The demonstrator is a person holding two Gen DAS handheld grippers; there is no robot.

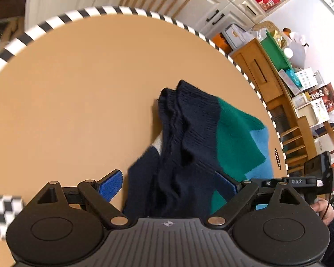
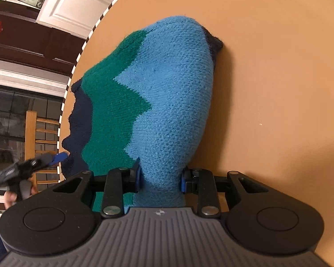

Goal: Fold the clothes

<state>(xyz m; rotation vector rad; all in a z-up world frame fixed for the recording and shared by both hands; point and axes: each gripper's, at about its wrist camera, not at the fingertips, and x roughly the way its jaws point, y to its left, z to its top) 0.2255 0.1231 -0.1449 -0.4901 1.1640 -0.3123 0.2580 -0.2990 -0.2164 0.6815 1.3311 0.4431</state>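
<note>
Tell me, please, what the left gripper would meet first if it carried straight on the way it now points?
Most likely the navy part of the knit sweater, which lies bunched right between and ahead of the left gripper's open fingers; the table is beneath it. Depth is hard to judge.

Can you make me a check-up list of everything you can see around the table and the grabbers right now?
Surface: round tan table with a striped black-and-white rim.
Job's things: knitted sweater in navy, green and blue, bunched on the table.
Clutter: nothing seen on the table.
Grippers: left gripper open, sweater between its fingers; right gripper shut on the sweater.
Cables: thin dark cable by a hand.
Surroundings: wooden chairs, white cabinets, crowded shelves.
</note>
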